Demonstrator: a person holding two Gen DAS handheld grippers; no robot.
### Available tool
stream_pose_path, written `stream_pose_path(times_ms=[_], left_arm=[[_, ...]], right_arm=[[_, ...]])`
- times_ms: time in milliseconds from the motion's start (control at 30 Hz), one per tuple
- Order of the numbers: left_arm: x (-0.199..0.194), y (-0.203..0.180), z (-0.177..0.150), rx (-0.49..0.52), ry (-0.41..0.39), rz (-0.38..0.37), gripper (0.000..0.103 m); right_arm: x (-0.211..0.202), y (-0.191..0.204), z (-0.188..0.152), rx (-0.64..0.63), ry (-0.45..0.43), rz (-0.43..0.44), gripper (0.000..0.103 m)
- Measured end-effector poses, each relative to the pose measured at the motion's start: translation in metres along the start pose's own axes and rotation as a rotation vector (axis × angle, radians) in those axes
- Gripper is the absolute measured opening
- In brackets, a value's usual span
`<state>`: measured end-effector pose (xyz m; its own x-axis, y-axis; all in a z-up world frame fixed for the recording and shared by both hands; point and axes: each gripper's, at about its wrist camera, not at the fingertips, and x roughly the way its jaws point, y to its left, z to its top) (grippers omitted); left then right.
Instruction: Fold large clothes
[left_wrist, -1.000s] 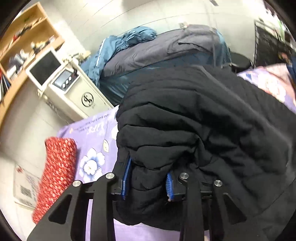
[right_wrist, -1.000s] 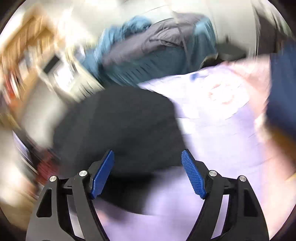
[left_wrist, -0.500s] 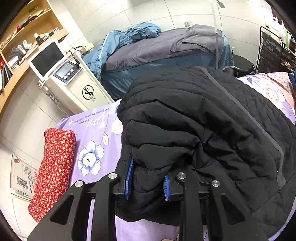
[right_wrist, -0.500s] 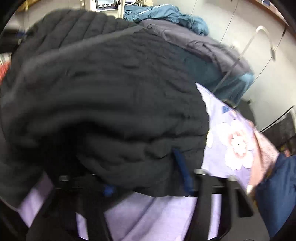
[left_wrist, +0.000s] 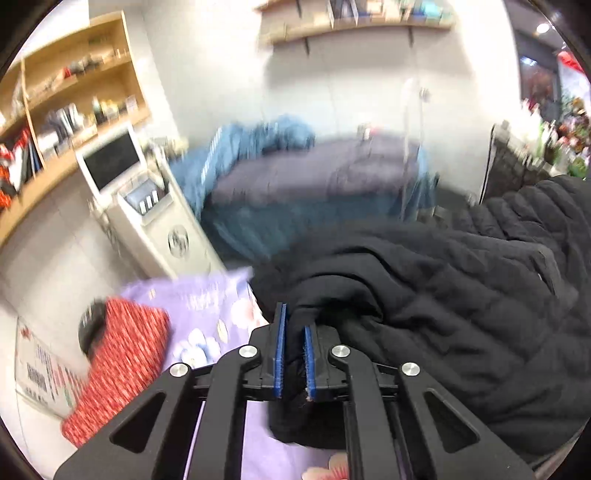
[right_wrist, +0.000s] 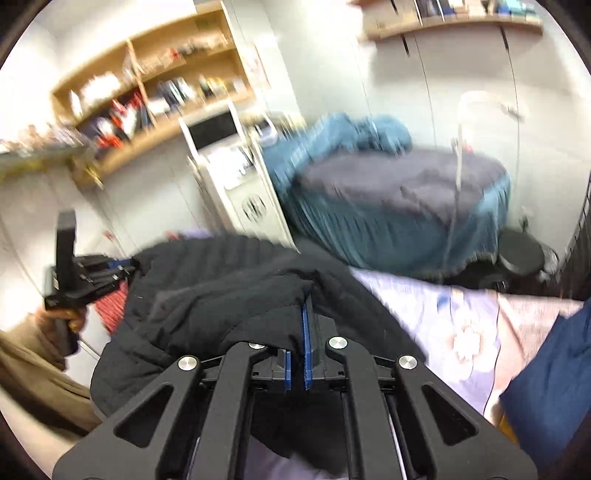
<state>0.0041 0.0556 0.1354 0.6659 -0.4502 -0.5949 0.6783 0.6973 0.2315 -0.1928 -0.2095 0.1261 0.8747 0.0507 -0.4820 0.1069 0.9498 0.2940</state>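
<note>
A black quilted jacket (left_wrist: 443, 295) lies bunched on a purple flowered sheet (left_wrist: 207, 306). My left gripper (left_wrist: 293, 332) is shut on a fold at the jacket's left edge and holds it lifted. In the right wrist view the jacket (right_wrist: 221, 288) drapes over my right gripper (right_wrist: 297, 354), which is shut on another fold of it. The left gripper (right_wrist: 110, 269) also shows at the far left of the right wrist view, held in a hand at the jacket's far edge.
A red patterned pillow (left_wrist: 122, 362) lies left on the sheet. A white machine with a screen (left_wrist: 144, 221) stands behind it. A second bed with blue and grey covers (left_wrist: 314, 192) is beyond. Wooden shelves (left_wrist: 62, 99) line the wall. Blue cloth (right_wrist: 554, 376) lies right.
Both grippers have closed on the jacket and lifted; the views now tilt up toward the walls and shelves. The right gripper went from open beside the jacket to clamped on it.
</note>
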Motion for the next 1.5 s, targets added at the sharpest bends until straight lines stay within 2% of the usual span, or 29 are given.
stream_pose_path(times_ms=[100, 167, 200, 333, 367, 400, 500, 567, 600, 633, 667, 700, 733, 767, 800, 867, 933, 1000, 1067, 1167, 1300, 1400, 1433, 1500], left_arm=[[-0.052, 0.009, 0.023, -0.012, -0.117, -0.001, 0.007], [-0.076, 0.015, 0.034, -0.037, -0.166, 0.001, 0.003], [-0.094, 0.020, 0.039, -0.059, -0.218, 0.011, 0.000], [-0.156, 0.040, 0.061, -0.126, -0.392, -0.006, 0.000], [-0.161, 0.041, 0.065, -0.126, -0.403, 0.026, 0.000], [-0.161, 0.042, 0.067, -0.120, -0.395, 0.025, 0.000], [-0.149, 0.042, 0.066, -0.136, -0.345, -0.047, 0.003], [-0.132, 0.038, 0.059, -0.134, -0.295, -0.085, 0.026], [-0.119, 0.033, 0.054, -0.125, -0.262, -0.106, 0.058], [-0.108, 0.026, 0.046, -0.118, -0.241, -0.111, 0.076], [-0.098, 0.019, 0.038, -0.116, -0.229, -0.125, 0.076], [-0.082, 0.011, 0.028, -0.121, -0.208, -0.180, 0.076], [-0.065, 0.001, 0.020, -0.120, -0.169, -0.225, 0.076], [-0.045, -0.011, 0.009, -0.102, -0.112, -0.239, 0.076], [-0.031, -0.022, -0.001, -0.087, -0.072, -0.244, 0.076], [-0.003, -0.039, -0.021, -0.067, -0.002, -0.267, 0.076], [0.027, -0.060, -0.045, -0.063, 0.077, -0.309, 0.079], [0.049, -0.082, -0.065, -0.032, 0.171, -0.312, 0.080], [0.059, -0.102, -0.082, 0.007, 0.204, -0.346, 0.081], [0.082, -0.127, -0.099, 0.067, 0.252, -0.313, 0.083], [0.123, -0.127, -0.112, 0.006, 0.315, -0.274, 0.087], [0.152, -0.119, -0.112, -0.012, 0.338, -0.216, 0.087], [0.160, -0.119, -0.112, -0.013, 0.345, -0.233, 0.088], [0.173, -0.123, -0.109, -0.023, 0.361, -0.335, 0.089]], right_arm=[[-0.053, 0.021, 0.032, -0.056, -0.112, 0.096, 0.005], [-0.078, 0.034, 0.049, -0.095, -0.170, 0.158, 0.004], [-0.093, 0.042, 0.056, -0.117, -0.194, 0.185, 0.004], [-0.142, 0.075, 0.074, -0.188, -0.231, 0.313, 0.004], [-0.150, 0.084, 0.075, -0.200, -0.234, 0.340, 0.004], [-0.157, 0.093, 0.078, -0.209, -0.241, 0.381, 0.004], [-0.165, 0.094, 0.083, -0.170, -0.258, 0.436, 0.004], [-0.169, 0.083, 0.086, -0.117, -0.285, 0.393, 0.004], [-0.166, 0.070, 0.090, -0.061, -0.291, 0.351, 0.004], [-0.158, 0.052, 0.093, 0.008, -0.284, 0.298, 0.004], [-0.146, 0.032, 0.096, 0.081, -0.274, 0.207, 0.004], [-0.131, 0.013, 0.098, 0.138, -0.252, 0.094, 0.004], [-0.115, -0.005, 0.098, 0.185, -0.219, 0.019, 0.004], [-0.093, -0.030, 0.096, 0.271, -0.176, -0.059, 0.004], [-0.073, -0.051, 0.092, 0.340, -0.146, -0.115, 0.004], [-0.032, -0.079, 0.084, 0.335, -0.098, -0.225, 0.004], [0.006, -0.106, 0.069, 0.395, -0.033, -0.312, 0.004], [0.040, -0.129, 0.050, 0.460, 0.037, -0.344, 0.004], [0.052, -0.134, 0.034, 0.488, 0.070, -0.343, 0.004], [0.066, -0.126, 0.024, 0.430, 0.085, -0.335, 0.005], [0.066, -0.118, 0.016, 0.389, 0.094, -0.323, 0.005], [0.051, -0.121, 0.009, 0.389, 0.075, -0.323, 0.005], [0.046, -0.123, 0.007, 0.392, 0.072, -0.324, 0.005], [0.037, -0.129, 0.000, 0.415, 0.073, -0.331, 0.005]])
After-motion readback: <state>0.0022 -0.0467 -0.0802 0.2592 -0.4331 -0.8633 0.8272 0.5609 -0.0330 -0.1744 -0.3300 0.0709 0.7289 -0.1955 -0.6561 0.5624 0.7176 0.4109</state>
